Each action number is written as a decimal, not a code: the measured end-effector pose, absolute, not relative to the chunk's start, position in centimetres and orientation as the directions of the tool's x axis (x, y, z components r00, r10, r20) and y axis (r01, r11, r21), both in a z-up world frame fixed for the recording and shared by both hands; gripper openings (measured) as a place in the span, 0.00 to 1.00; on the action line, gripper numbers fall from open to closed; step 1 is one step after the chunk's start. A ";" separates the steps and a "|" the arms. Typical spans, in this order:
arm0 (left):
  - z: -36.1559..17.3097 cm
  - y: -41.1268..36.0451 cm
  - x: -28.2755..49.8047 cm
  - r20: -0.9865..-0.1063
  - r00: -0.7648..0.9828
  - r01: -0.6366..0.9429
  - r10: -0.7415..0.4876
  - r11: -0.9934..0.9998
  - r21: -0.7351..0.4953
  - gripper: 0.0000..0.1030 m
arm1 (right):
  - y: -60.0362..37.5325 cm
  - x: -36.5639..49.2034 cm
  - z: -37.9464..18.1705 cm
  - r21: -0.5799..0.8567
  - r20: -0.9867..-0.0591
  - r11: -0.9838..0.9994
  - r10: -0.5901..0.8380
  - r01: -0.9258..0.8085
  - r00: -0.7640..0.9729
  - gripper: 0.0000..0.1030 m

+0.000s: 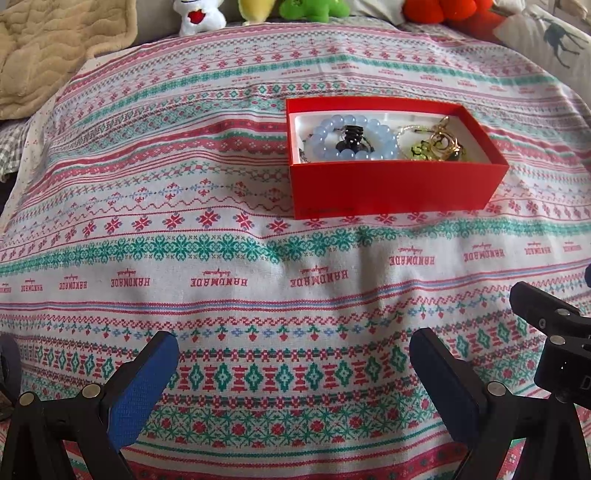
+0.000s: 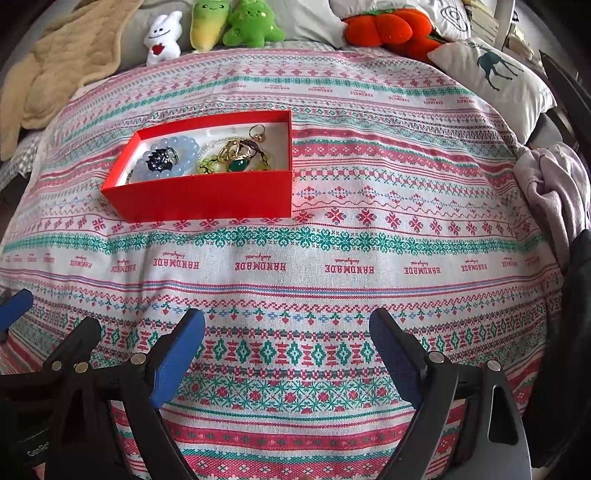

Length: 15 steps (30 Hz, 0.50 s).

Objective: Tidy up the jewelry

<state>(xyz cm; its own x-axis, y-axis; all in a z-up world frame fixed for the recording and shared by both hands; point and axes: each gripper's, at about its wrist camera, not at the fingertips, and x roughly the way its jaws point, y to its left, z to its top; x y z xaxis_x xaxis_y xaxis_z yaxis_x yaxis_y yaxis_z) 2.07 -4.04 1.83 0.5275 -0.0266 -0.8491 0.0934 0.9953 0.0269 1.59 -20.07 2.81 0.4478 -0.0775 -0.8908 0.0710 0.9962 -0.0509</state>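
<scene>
A red box (image 1: 391, 188) with a white lining sits on the patterned cloth; it also shows in the right wrist view (image 2: 207, 197). Inside lie a pale blue bead bracelet (image 1: 325, 146) (image 2: 147, 170), a dark clip (image 1: 351, 137) (image 2: 159, 159), gold rings and a chain (image 1: 441, 142) (image 2: 236, 149), a green stone piece (image 2: 239, 164) and a small ring (image 2: 257, 132). My left gripper (image 1: 293, 352) is open and empty, well short of the box. My right gripper (image 2: 287, 334) is open and empty, in front of the box and to its right.
A patterned cloth (image 2: 332, 258) covers the bed. Plush toys (image 2: 236, 26) line the far edge. A beige blanket (image 1: 55, 48) lies at the far left, a deer pillow (image 2: 495, 77) and grey clothing (image 2: 554, 184) at the right.
</scene>
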 end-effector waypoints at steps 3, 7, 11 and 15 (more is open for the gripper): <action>1.9 -4.0 2.0 -0.846 0.533 0.092 -0.018 0.995 0.036 1.00 | -20.1 1.6 2.8 -0.053 -0.890 0.996 -0.080 0.073 0.449 0.90; 1.9 -3.9 2.1 -0.846 0.533 0.090 -0.014 0.995 0.041 1.00 | -20.0 1.6 2.9 -0.054 -0.890 0.996 -0.081 0.072 0.449 0.90; 1.8 -3.9 2.1 -0.846 0.534 0.084 -0.003 0.995 0.050 1.00 | -20.0 1.5 2.8 -0.056 -0.890 0.996 -0.083 0.072 0.449 0.90; 1.8 -3.9 2.1 -0.844 0.537 0.080 0.002 0.995 0.053 1.00 | -20.0 1.6 2.8 -0.053 -0.892 0.996 -0.079 0.070 0.445 0.90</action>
